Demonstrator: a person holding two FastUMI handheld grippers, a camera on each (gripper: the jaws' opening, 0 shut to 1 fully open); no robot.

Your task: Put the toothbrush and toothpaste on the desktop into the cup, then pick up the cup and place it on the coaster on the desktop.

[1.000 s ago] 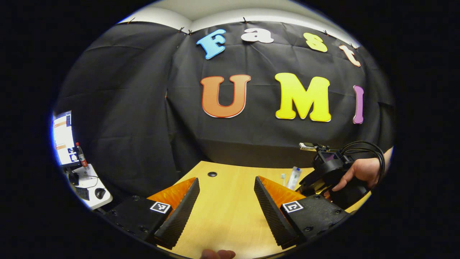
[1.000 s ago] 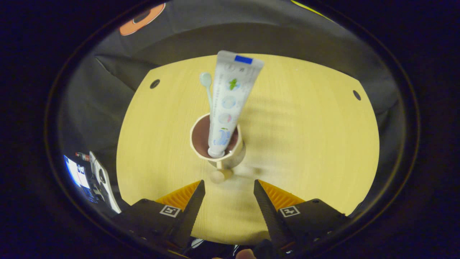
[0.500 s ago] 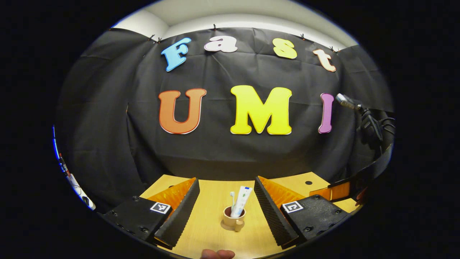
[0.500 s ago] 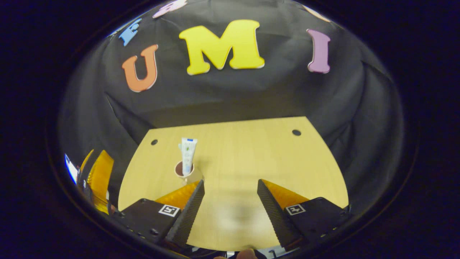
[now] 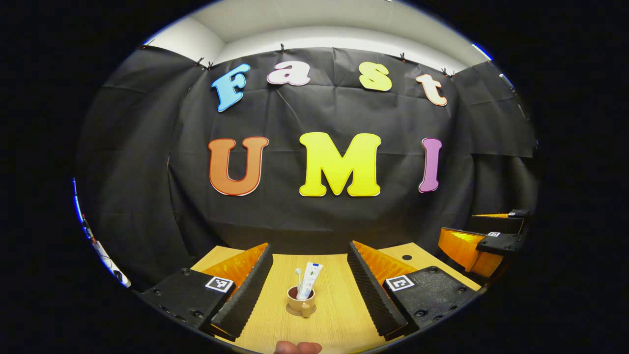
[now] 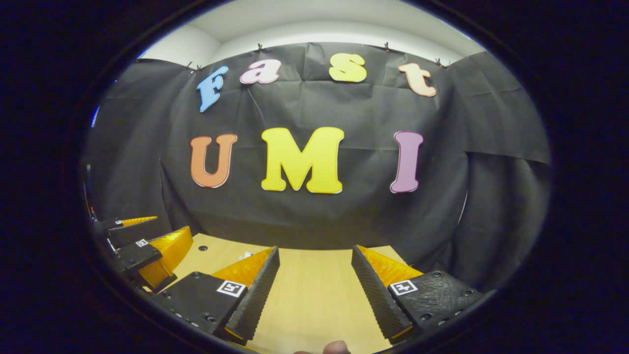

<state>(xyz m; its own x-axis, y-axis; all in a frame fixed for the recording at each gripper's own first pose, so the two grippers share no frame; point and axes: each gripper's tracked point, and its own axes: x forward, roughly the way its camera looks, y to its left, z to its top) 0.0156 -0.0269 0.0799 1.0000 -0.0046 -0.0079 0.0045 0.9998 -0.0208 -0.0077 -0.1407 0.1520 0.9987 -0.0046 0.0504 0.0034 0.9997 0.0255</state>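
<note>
A tan cup (image 5: 300, 301) stands on the wooden desktop (image 5: 339, 314), seen between the fingers of my left gripper (image 5: 309, 248), which is open and well short of it. A white toothpaste tube (image 5: 309, 282) and a pale toothbrush (image 5: 298, 275) stand upright in the cup. Its handle points toward me. A thin round base rings the cup's foot; I cannot tell whether it is the coaster. My right gripper (image 6: 314, 248) is open over bare desktop (image 6: 314, 300). The tube's top (image 6: 244, 255) peeks past its left finger. Each gripper shows at the other view's edge: the right gripper (image 5: 462, 228), the left gripper (image 6: 169, 226).
Black cloth closes off the back and sides of the desktop. A small round hole (image 5: 407, 257) sits near the far right corner and another hole (image 6: 202, 248) near the far left. A fingertip (image 5: 297, 348) shows at the bottom edge.
My right gripper has drawn back from the cup and levelled out, open throughout. The left gripper's view has swung right until the cup sits between its fingers.
</note>
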